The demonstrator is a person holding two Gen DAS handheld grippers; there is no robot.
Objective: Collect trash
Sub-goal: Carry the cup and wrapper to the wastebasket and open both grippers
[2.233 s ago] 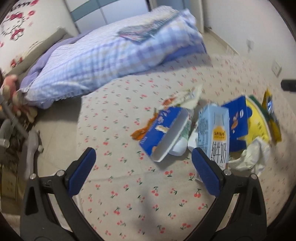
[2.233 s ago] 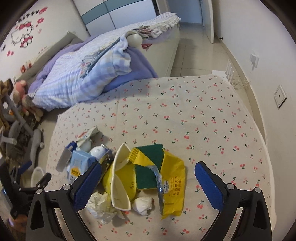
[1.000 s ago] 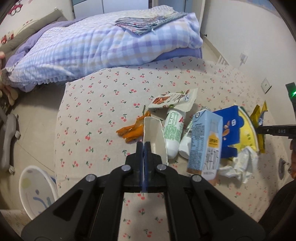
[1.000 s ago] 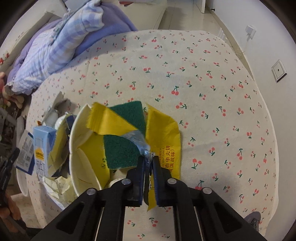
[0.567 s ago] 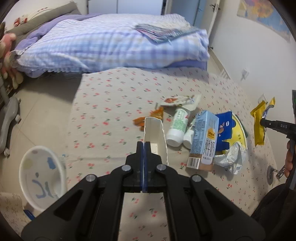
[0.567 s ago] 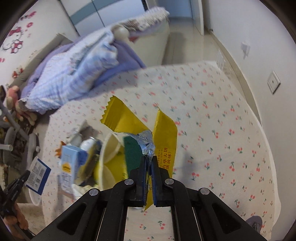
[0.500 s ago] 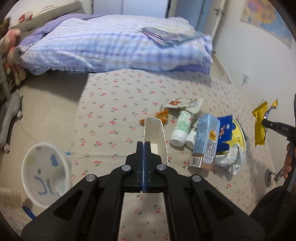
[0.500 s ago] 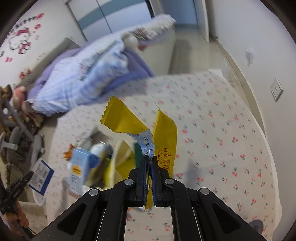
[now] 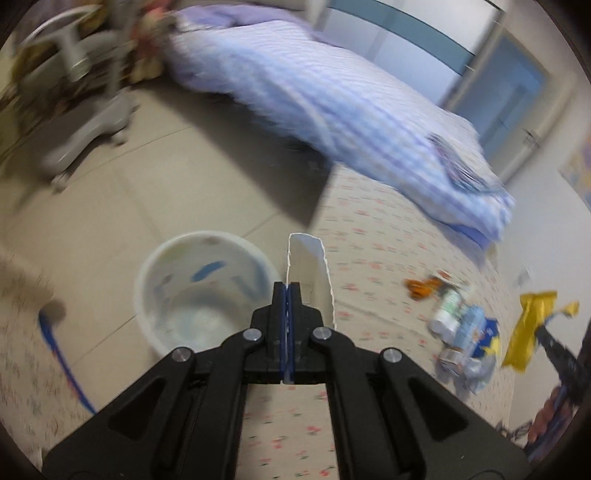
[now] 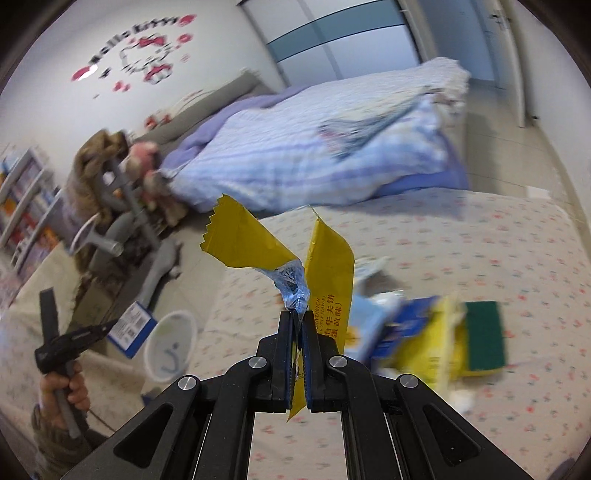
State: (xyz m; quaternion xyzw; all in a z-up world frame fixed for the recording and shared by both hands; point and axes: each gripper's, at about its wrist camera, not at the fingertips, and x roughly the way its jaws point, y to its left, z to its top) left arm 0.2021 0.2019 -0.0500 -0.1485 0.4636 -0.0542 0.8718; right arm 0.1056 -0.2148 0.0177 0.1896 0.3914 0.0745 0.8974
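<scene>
L: my left gripper clamps a blue carton beside the white bin | R: my right gripper pinches a yellow wrapper, aloft above the bed, print reads "SANDWICH" | wall decal reads "Hello Kitty"

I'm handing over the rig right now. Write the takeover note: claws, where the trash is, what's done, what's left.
Left claw: shut on a blue carton, beside the white bin on the floor.
Right claw: shut on a yellow wrapper, in the air above the bed.
Done: both pieces lifted; neither is binned yet.
Left: drop both in the bin, then fetch the pile on the cherry sheet: milk carton, bottles, wrappers, green sponge.
</scene>
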